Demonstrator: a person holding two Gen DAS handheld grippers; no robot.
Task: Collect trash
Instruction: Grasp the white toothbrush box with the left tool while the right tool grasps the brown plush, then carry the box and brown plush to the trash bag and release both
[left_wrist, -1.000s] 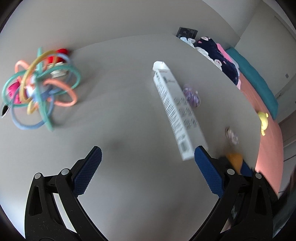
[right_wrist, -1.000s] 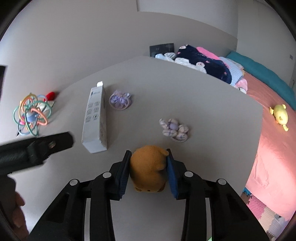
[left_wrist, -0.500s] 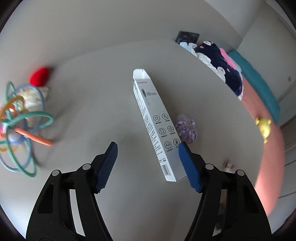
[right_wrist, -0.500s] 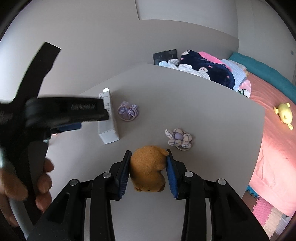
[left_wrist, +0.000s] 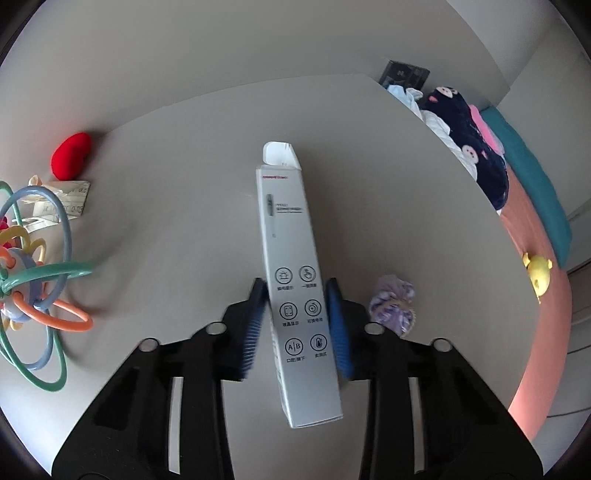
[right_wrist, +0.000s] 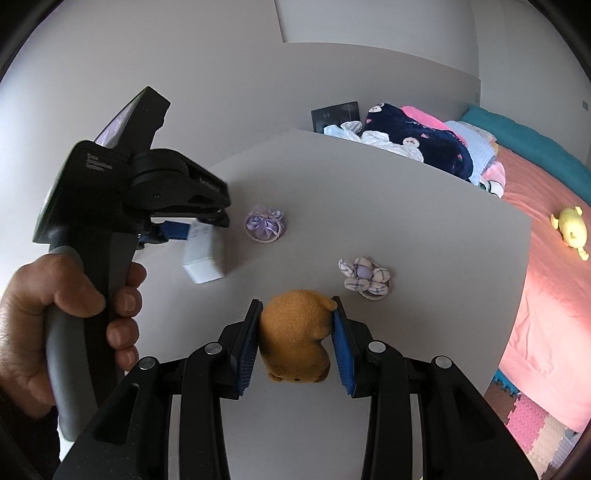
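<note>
A long white box (left_wrist: 284, 221) lies flat on the grey table (left_wrist: 184, 229), its open flap pointing away. My left gripper (left_wrist: 297, 325) straddles its near half and its jaws are closing, with both blue pads (left_wrist: 338, 325) against the box's long sides. In the right wrist view a hand holds that gripper (right_wrist: 177, 230) over the box's end (right_wrist: 205, 264). My right gripper (right_wrist: 295, 321) is shut on a brown plush toy (right_wrist: 293, 339) above the table's near part.
A ring toy (left_wrist: 33, 280), a paper tag (left_wrist: 59, 203) and a red heart plush (left_wrist: 72, 153) lie at the left. A purple pouch (left_wrist: 393, 308) sits right of the box, a plaid fabric flower (right_wrist: 364, 277) beyond the plush. Clothes (left_wrist: 461, 129) and a pink bed (right_wrist: 546, 295) border the table's right edge.
My left gripper has moved right over the white box and its jaws have narrowed from wide open onto the box's sides. The right gripper has kept still with the plush.
</note>
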